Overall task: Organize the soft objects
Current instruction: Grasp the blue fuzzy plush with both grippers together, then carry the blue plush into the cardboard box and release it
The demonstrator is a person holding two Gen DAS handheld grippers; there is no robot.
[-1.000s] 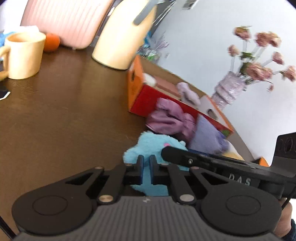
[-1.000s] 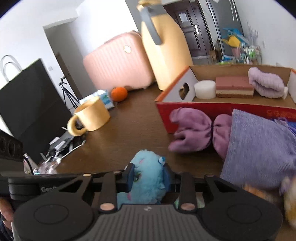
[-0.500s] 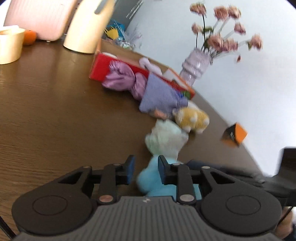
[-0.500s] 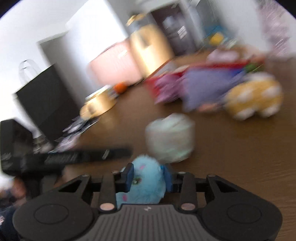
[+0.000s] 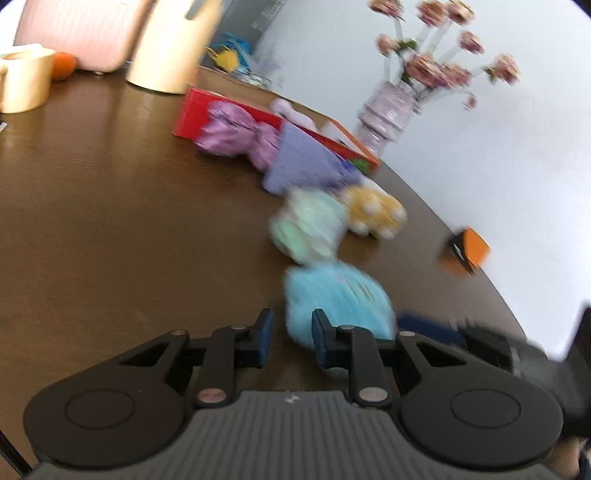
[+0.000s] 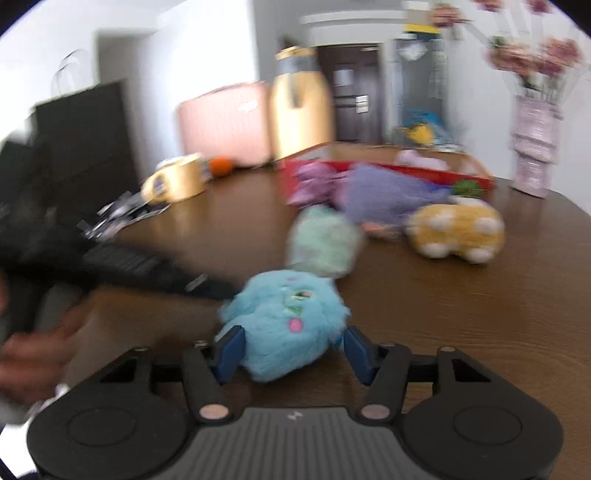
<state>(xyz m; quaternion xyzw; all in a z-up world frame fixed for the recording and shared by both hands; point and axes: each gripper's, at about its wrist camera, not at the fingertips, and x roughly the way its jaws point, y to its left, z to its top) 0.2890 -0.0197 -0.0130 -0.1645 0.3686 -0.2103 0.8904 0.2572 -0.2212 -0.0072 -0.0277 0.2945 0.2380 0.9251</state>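
A fluffy blue plush (image 6: 284, 317) lies on the brown table (image 6: 480, 314) between the fingers of my right gripper (image 6: 295, 354). Those jaws are opening and the right pad stands apart from the fur. In the left wrist view the same blue plush (image 5: 336, 299) sits just right of my left gripper (image 5: 291, 339), whose jaws are a little apart and closing with nothing between them. Behind it are a mint plush (image 6: 325, 240), a yellow spotted plush (image 6: 458, 229), a lavender cloth (image 6: 384, 192) and a purple cloth (image 6: 314, 181). They lie before the red cardboard box (image 6: 476, 181).
A yellow mug (image 5: 22, 85), an orange (image 5: 64, 66), a tall cream jug (image 5: 170, 48) and a pink suitcase (image 5: 81, 33) stand at the back left. A vase of flowers (image 5: 388, 114) and a small orange box (image 5: 467, 251) are near the table's right edge.
Both grippers pulled back from the red box, carrying the blue plush along. The right jaws opened around the plush. The left jaws went from shut to slightly apart.
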